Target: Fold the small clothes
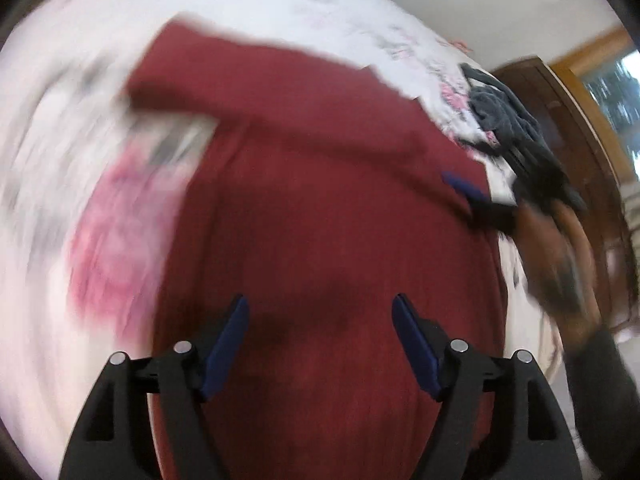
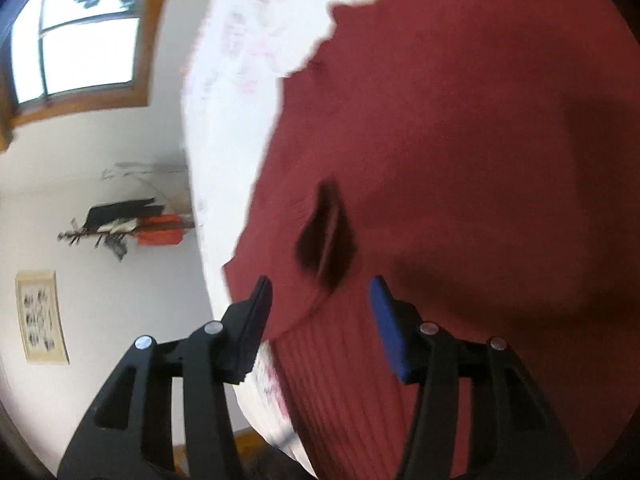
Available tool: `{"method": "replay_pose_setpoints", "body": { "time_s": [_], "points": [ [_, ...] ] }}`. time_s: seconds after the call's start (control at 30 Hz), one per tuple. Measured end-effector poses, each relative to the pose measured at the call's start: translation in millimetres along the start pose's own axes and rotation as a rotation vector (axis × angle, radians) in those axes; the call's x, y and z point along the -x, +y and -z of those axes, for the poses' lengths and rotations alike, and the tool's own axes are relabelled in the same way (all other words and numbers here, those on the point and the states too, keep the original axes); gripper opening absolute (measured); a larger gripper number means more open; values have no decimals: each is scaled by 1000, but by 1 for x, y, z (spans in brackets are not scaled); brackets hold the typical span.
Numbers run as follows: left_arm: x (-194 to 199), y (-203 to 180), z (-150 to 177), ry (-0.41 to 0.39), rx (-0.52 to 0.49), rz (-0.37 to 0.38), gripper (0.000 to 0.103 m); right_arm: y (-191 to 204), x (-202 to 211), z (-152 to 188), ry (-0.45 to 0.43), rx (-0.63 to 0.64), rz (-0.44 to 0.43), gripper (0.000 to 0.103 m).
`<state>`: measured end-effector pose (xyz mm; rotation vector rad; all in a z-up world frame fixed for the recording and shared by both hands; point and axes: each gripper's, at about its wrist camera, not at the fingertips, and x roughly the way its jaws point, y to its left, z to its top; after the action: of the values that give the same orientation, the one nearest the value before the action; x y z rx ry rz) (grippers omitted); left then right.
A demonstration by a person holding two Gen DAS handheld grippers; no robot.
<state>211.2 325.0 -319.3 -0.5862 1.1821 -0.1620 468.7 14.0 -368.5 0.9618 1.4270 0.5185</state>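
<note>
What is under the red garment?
The red garment lies on a white bedsheet with pink and grey print, visible around its edges. Whatever sits directly beneath the garment is covered.

Matt ribbed red cloth garment (image 2: pixel 460 160); white printed fabric sheet (image 1: pixel 248 4) beneath

White bed sheet (image 1: pixel 280 4) with pink flowers, dark wooden cupboard (image 1: pixel 568 120) at two o'clock, bright window (image 2: pixel 80 36) at ten o'clock, small framed picture (image 2: pixel 42 316) on the white wall at eight o'clock
</note>
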Motion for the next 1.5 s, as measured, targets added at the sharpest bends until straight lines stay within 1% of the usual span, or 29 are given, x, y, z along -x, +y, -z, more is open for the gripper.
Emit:
{"method": "replay_pose_setpoints", "body": {
  "time_s": [0.1, 0.2, 0.27, 0.3, 0.33, 0.43, 0.57, 0.63, 0.73, 0.8, 0.87, 0.93, 0.97, 1.1, 1.2, 1.37, 1.5],
  "points": [
    [9, 22, 37, 28, 83, 2, 74, 8, -27, -12, 34, 5, 43, 52],
    [13, 33, 56, 47, 122, 21, 74, 22, -36, -17, 40, 36, 64, 51],
    [11, 37, 59, 54, 126, 15, 74, 31, -39, -19, 51, 66, 82, 30],
    [10, 37, 58, 56, 130, 16, 74, 39, -38, -20, 48, 102, 116, 11],
    [9, 38, 56, 60, 136, 19, 74, 45, -34, -20, 35, 128, 139, 6],
    [7, 40, 54, 56, 149, 27, 74, 65, -12, -22, -1, 187, 138, 5],
    [7, 42, 57, 54, 161, 33, 74, 92, 41, -30, -90, 252, 128, 5],
    [8, 42, 59, 54, 166, 34, 74, 101, 74, -33, -152, 293, 150, 5],
    [14, 43, 62, 49, 172, 36, 74, 99, 119, -39, -232, 315, 174, 5],
    [17, 43, 62, 46, 174, 36, 74, 86, 144, -42, -269, 303, 182, 5],
    [22, 44, 57, 42, 176, 41, 74, 71, 157, -42, -300, 278, 194, 5],
    [27, 46, 50, 29, 174, 48, 74, 54, 164, -44, -316, 254, 206, 5],
    [30, 45, 44, 18, 172, 54, 74, 40, 169, -45, -319, 231, 213, 5],
    [40, 44, 18, -9, 166, 85, 74, -1, 161, -46, -312, 179, 237, 5],
    [43, 40, -6, -34, 139, 79, 74, -26, 157, -49, -300, 150, 245, 5],
    [43, 31, -45, -64, 114, 96, 74, -51, 151, -51, -294, 113, 244, 5],
    [36, 22, -75, -74, 80, 100, 74, -63, 142, -56, -281, 115, 254, 6]
  ]
}}
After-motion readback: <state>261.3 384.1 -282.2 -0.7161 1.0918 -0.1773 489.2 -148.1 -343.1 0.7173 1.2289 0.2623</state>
